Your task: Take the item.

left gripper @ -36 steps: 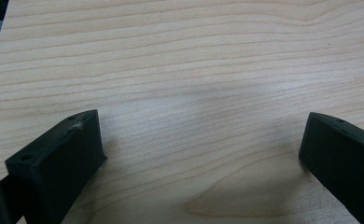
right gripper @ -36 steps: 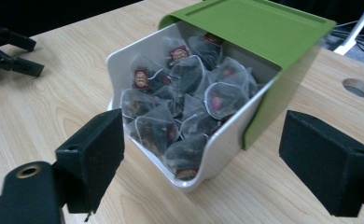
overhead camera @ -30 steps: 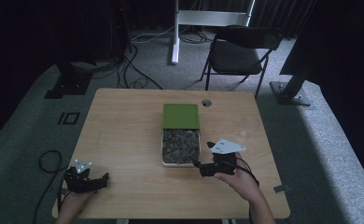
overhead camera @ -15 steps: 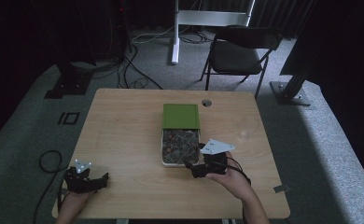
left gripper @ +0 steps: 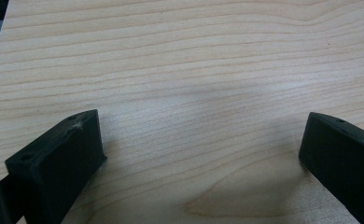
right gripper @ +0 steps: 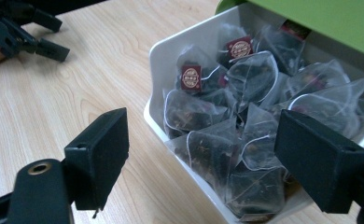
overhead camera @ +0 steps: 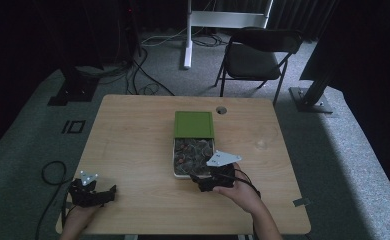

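A white box with a green lid slid back sits mid-table, holding several clear tea bags with dark red tags. My right gripper is open at the box's near corner, jaws straddling that corner just above the bags. My left gripper rests open on bare wood at the table's front left, nothing between its jaws. It appears far off in the right gripper view as the left gripper.
The wooden table has a round cable hole behind the box. A black folding chair and a white stand are on the floor beyond the table. Cables lie at the left.
My right gripper has moved left and toward the box's near corner. The left gripper has stayed put.
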Tool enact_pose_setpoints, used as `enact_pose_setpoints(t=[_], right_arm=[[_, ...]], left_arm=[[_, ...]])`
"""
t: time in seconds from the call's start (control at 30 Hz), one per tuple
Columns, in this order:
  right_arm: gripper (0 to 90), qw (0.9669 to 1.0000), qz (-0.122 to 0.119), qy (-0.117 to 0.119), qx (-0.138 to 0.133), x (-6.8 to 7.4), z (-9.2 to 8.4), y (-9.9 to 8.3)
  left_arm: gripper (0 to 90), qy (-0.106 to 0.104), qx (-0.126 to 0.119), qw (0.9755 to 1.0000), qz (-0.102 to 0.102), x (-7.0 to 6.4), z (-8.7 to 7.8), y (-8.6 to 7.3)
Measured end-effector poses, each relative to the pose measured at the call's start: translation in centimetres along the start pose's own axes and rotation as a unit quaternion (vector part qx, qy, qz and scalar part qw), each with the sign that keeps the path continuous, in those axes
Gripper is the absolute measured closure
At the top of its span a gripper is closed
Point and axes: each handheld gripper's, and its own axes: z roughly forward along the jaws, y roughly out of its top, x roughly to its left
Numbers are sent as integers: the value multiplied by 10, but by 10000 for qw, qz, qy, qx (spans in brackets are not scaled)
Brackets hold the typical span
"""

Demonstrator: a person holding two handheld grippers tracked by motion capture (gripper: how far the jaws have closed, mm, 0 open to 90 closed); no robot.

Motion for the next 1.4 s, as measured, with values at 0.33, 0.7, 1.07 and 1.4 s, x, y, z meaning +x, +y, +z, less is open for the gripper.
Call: enact_pose_setpoints(t=[0.33, 0.7, 1.07, 1.4], right_arm=[[262, 10000, 9, -20, 50, 0, 11, -5], [393, 9996, 8, -109, 266, 1, 22, -17], [518, 9989, 175, -292, 321, -2, 25, -22], [605, 9985, 52, -375, 396, -3, 28, -23]], left_arm=[[2, 0, 1, 10000, 0, 0, 0, 0], [2, 0, 1, 10000, 1, 0, 0, 0], [2, 0, 1, 10000, 1, 0, 0, 0], [2, 2, 1, 10000, 1, 0, 0, 0]])
